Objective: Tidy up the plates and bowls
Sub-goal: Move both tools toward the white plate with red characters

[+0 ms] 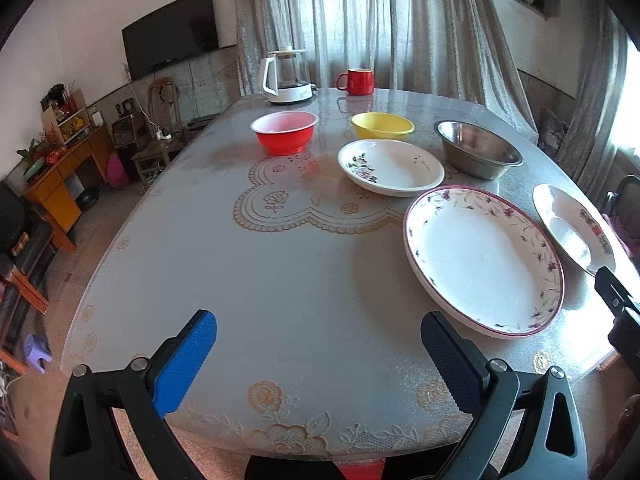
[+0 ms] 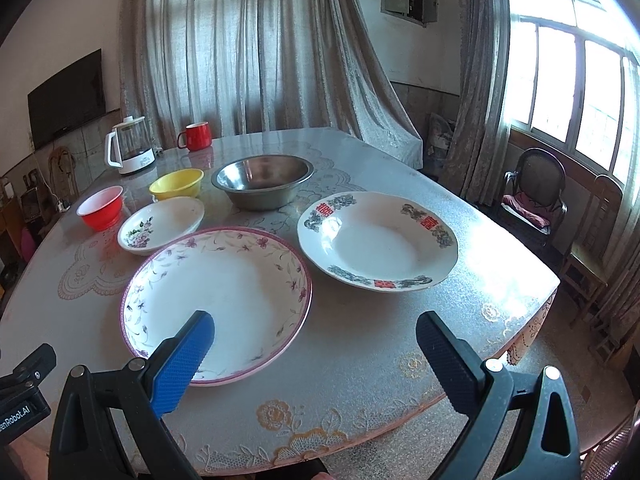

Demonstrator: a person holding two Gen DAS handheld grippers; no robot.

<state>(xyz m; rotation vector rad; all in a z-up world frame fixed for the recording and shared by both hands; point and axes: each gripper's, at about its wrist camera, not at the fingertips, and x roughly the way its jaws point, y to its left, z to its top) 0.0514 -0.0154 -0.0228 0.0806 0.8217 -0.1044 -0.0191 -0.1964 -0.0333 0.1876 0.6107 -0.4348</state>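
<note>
On the grey table (image 1: 260,280) lie a large pink-rimmed floral plate (image 1: 484,260) (image 2: 218,302), a deep white plate with red marks (image 2: 378,240) (image 1: 572,226) to its right, and a small flowered dish (image 1: 390,166) (image 2: 162,224) behind. Farther back stand a red bowl (image 1: 285,131) (image 2: 101,207), a yellow bowl (image 1: 382,125) (image 2: 177,183) and a steel bowl (image 1: 478,154) (image 2: 262,180). My left gripper (image 1: 318,354) is open over the bare near edge. My right gripper (image 2: 314,354) is open, its blue finger over the pink-rimmed plate's near rim.
A white kettle (image 1: 286,76) (image 2: 130,148) and a red mug (image 1: 358,80) (image 2: 196,136) stand at the table's far edge. Curtains hang behind. A dark chair (image 2: 532,196) stands by the window on the right; cabinets and a TV (image 1: 172,32) are on the left.
</note>
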